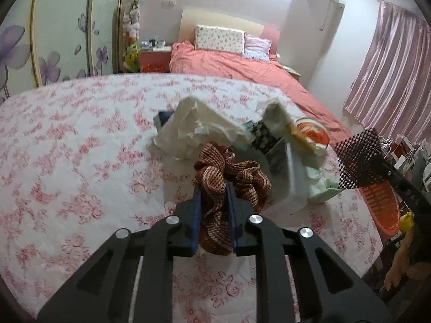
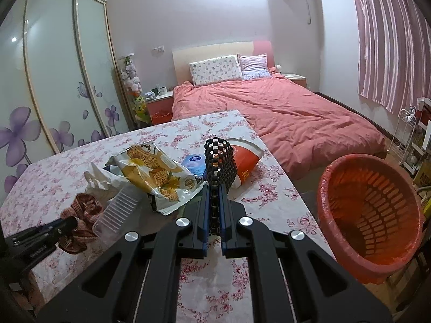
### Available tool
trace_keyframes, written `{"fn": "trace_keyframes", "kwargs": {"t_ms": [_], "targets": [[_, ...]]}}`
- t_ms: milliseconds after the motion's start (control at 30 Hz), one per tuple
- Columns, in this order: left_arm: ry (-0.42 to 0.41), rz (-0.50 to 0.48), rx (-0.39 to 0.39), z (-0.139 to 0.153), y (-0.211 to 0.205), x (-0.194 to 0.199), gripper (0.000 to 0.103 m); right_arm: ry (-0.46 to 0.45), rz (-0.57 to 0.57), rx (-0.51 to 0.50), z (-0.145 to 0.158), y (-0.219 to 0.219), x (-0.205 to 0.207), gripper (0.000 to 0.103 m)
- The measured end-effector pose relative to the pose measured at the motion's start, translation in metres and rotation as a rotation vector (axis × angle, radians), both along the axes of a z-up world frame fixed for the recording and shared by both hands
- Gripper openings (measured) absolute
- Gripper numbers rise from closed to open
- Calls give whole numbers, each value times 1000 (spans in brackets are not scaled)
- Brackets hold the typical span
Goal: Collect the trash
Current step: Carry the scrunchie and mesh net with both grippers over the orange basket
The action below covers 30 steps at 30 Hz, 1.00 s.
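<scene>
right wrist view: black mesh [image 2: 218, 161] clamped by right gripper [image 2: 214, 210], left of bin [image 2: 371, 215]; scrunchie [image 1: 229, 177] pinched by left gripper [image 1: 214, 204]; mesh could snag rim.

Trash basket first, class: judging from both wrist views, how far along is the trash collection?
Done: nothing shows in the orange basket yet. In hand: the left gripper clamps a brown woven cloth; the right gripper clamps black mesh netting. Left on the table: snack wrapper, red paper cup, white bag, clear plastic tray.
</scene>
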<state>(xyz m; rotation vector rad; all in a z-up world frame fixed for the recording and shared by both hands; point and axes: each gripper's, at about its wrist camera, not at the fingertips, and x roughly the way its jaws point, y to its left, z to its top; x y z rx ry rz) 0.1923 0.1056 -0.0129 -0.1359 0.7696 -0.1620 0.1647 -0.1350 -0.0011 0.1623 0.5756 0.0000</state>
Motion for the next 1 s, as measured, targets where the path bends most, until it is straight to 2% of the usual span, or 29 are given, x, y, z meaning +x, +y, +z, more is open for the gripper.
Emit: {"fn": "trace_keyframes", "kwargs": {"t_ms": [400,567,700,900,967,1000], "targets": [[-102,0,-21,45,-3,-18,18,-70,1,21,15,-13,-17,6],[-126,-9,-29,57,-11,-21,18,-101,20,73,19,-22,-21,6],[-134,-26,-25,60,-20,-23,18,-145,58,145,30,-27,-22,6],[-139,-41,-24,60,-28,-23,18,-245,113,129,57,-19,-23,6],[-136,-45,-32,60,-28,-22,18,-265,71,70,63,-14,-19,6],[-134,-46,-33,59,-28,-21,18,-256,108,126,64,-17,-16,5]]}}
